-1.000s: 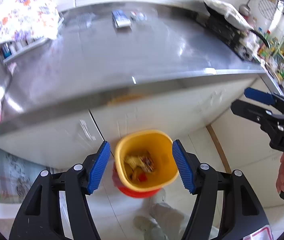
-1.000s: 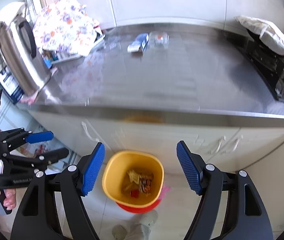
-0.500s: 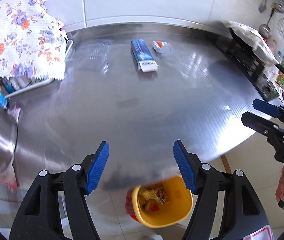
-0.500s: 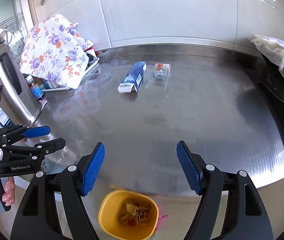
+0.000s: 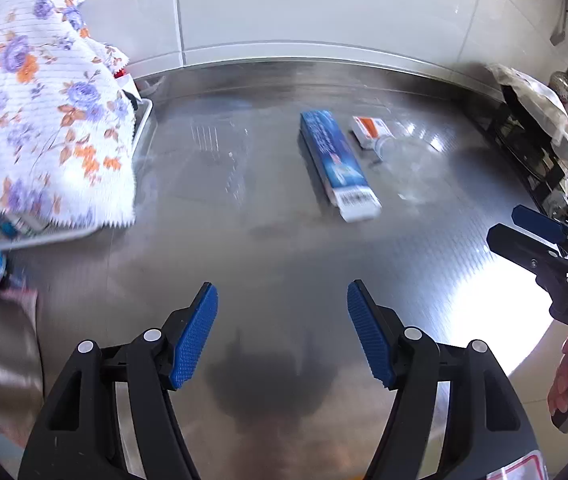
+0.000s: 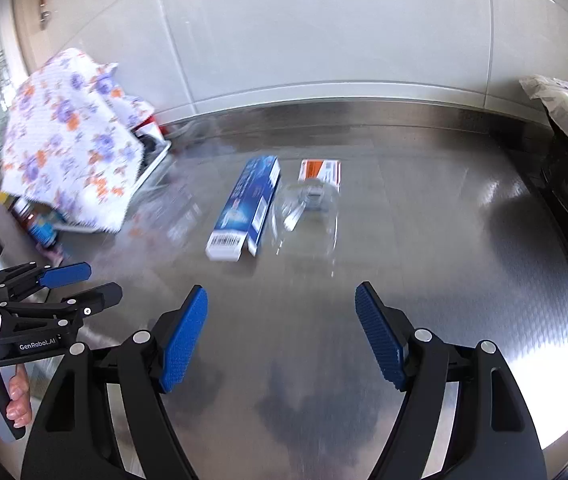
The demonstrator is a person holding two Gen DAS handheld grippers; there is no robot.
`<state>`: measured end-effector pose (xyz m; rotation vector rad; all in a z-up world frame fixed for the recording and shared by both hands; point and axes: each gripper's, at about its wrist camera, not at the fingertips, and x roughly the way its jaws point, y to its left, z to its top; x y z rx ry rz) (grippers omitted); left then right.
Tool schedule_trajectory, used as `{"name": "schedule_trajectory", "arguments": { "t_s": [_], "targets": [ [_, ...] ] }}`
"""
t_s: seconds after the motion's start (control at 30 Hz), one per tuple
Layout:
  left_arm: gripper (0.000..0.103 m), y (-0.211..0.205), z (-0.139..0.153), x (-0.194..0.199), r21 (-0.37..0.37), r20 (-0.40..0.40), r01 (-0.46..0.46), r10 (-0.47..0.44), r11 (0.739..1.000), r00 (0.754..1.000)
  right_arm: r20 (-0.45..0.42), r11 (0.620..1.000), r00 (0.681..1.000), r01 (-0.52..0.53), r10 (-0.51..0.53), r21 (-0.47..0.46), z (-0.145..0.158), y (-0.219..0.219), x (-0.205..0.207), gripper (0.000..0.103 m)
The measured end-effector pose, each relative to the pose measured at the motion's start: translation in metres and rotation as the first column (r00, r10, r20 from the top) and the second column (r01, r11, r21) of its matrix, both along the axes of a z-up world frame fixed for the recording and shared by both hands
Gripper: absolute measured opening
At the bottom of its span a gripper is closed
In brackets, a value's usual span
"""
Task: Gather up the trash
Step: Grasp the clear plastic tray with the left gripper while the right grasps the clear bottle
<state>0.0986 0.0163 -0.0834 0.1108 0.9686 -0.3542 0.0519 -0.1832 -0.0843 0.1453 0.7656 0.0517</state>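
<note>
- On the steel counter (image 5: 284, 248), toward the back wall, lies a blue toothpaste box (image 5: 336, 164); just beside it, a small orange-and-white carton (image 5: 370, 130) and a clear plastic piece (image 6: 306, 208)
- Left gripper (image 5: 282, 336) and right gripper (image 6: 282, 338): jaws wide apart, holding nothing; the right has just been opening
- Floral cloth (image 5: 40, 120) covers a tray at left

Carton (image 5: 338, 168) left of small box (image 5: 370, 130), on counter (image 5: 276, 248).

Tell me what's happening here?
A person holds a gripper in each hand over a steel counter. Both the left gripper and right gripper are open and empty. Ahead on the counter lie a blue box, a small orange-and-white box and a clear plastic piece, none touched yet. A floral cloth covers a tray at the left.
</note>
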Motion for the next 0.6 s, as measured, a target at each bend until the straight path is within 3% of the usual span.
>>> {"name": "schedule_trajectory", "arguments": {
  "t_s": [0.13, 0.6],
  "targets": [
    [0.067, 0.003, -0.003, 0.034, -0.002, -0.010, 0.016, -0.016, 1.000, 1.000, -0.004, 0.999, 0.999, 0.049, -0.049, 0.003, -0.001, 0.000, 0.028, 0.082],
    [0.067, 0.002, -0.029, 0.122, -0.019, -0.062, 0.073, -0.074, 0.997, 0.995, -0.096, 0.980, 0.976, 0.194, -0.198, -0.042, -0.036, -0.001, 0.119, 0.083]
  ]
}}
